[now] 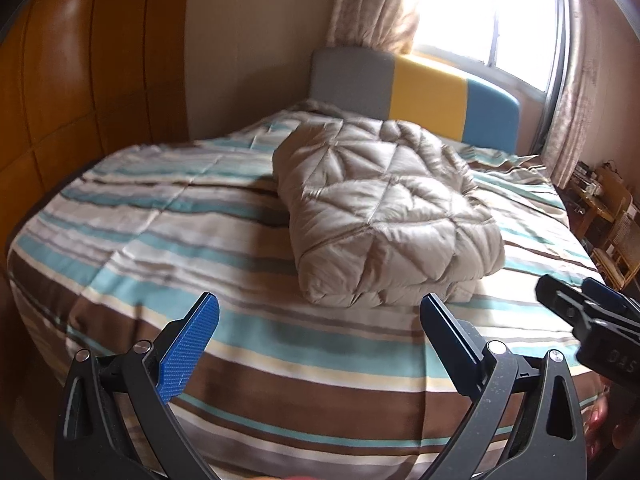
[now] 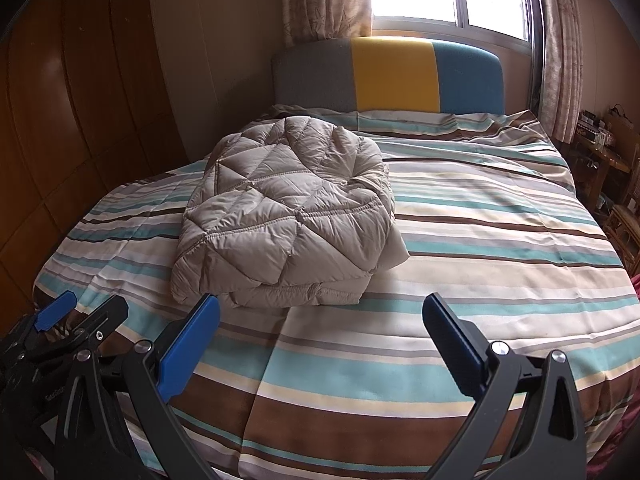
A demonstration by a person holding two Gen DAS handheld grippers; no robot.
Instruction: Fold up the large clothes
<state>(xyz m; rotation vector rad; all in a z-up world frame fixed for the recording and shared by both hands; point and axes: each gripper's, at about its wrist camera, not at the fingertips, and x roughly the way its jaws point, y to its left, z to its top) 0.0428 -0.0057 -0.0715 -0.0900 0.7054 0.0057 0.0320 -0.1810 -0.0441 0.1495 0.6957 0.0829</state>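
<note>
The quilted jacket (image 2: pixel 286 216) lies folded at twelve o'clock on the bed (image 2: pixel 480 232); folding looks finished; left gripper (image 1: pixel 320 344) and right gripper (image 2: pixel 322 344) fingers gape wide, empty.

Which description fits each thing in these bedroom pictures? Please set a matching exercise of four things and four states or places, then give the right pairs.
Things:
1. quilted jacket
2. left gripper
3. headboard
4. striped bedspread

Descriptions:
A. stands below the window
B. folded into a bundle
C. spread flat over the bed
D. open, holding nothing

Pairs: 1-B, 2-D, 3-A, 4-C. The right gripper also matches D.
</note>
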